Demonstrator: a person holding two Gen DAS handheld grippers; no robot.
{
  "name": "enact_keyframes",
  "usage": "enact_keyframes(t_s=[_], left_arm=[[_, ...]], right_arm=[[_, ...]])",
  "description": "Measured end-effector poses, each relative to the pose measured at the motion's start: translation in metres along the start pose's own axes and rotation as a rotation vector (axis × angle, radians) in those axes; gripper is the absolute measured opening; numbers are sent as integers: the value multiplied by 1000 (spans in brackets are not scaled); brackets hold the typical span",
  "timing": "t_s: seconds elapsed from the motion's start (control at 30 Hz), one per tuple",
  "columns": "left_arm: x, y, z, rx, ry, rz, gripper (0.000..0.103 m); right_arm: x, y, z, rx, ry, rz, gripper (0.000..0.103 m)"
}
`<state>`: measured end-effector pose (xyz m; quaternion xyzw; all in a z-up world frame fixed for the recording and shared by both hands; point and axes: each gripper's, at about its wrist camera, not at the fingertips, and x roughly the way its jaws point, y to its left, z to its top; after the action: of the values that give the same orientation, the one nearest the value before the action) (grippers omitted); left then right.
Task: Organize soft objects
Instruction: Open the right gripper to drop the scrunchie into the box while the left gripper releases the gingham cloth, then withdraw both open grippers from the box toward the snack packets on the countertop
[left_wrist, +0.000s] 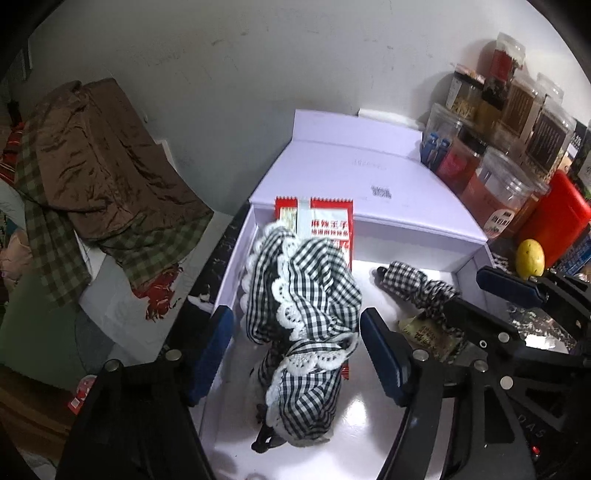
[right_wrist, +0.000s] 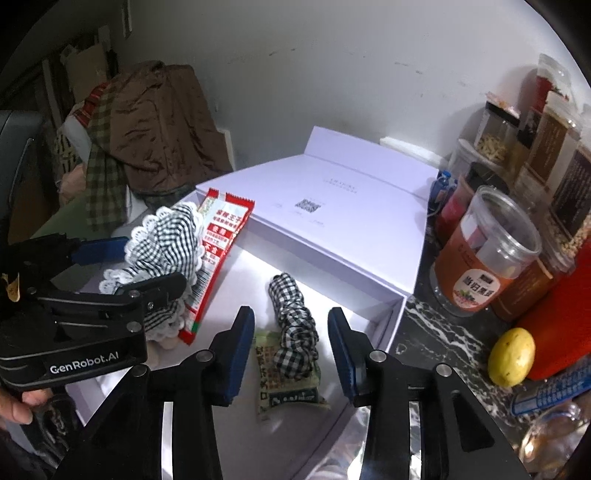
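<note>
1. Both grippers are seen with their blue-padded jaws parted over an open white cardboard box (left_wrist: 236, 258) on a dark marbled counter (right_wrist: 443, 343).
2. Between the pads of the left gripper (left_wrist: 295, 354), a black-and-white gingham cloth with white lace trim (left_wrist: 306, 295) is seen in a crumpled heap; no pad is seen pressing on it, and a gap shows at each side.
3. At the 12 o'clock side of that heap, a red-and-white snack packet (left_wrist: 328, 221) is propped against the box's far wall.
4. Between the pads of the right gripper (right_wrist: 291, 347), a small black-and-white gingham scrunchie (right_wrist: 291, 325) is laid lengthwise on the box floor, clear of both pads.
5. Beneath the scrunchie's near end, at 6 o'clock, a green-and-cream snack sachet (right_wrist: 288, 387) is seen lying flat.
6. In the right wrist view, the left gripper is found at 9 o'clock, with the lace-trimmed cloth between its fingers and a hand (right_wrist: 22, 402) on its body.
7. In the left wrist view, the right gripper (left_wrist: 465, 291) is seen at 3 o'clock, over the scrunchie.
8. The box's white hinged lid (right_wrist: 332, 206) is laid open at 12 o'clock.
9. At 3 o'clock outside the box, clear plastic jars with reddish contents (right_wrist: 484, 254) and a yellow lemon (right_wrist: 511, 356) are set on the counter.
10. At 10 o'clock, a brown jacket with green checked lining (left_wrist: 96, 162) is draped over a pile.
</note>
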<state>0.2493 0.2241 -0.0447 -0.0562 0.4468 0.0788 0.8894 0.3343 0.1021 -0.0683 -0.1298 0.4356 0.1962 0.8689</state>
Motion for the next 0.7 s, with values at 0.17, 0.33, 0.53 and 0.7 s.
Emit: enact_keyframes(t_s=[0.17, 0.33, 0.53, 0.7], left_arm=[[-24, -5, 4, 6, -47, -1, 71], [-55, -12, 7, 19, -110, -7, 71], [-94, -22, 10, 28, -184, -12, 71], [-126, -32, 5, 40, -240, -23, 71]], right_arm=[[-24, 0, 4, -2, -39, -7, 41], [-54, 1, 8, -4, -91, -21, 41], [-95, 2, 10, -10, -163, -44, 41], [-133, 5, 6, -19, -228, -57, 41]])
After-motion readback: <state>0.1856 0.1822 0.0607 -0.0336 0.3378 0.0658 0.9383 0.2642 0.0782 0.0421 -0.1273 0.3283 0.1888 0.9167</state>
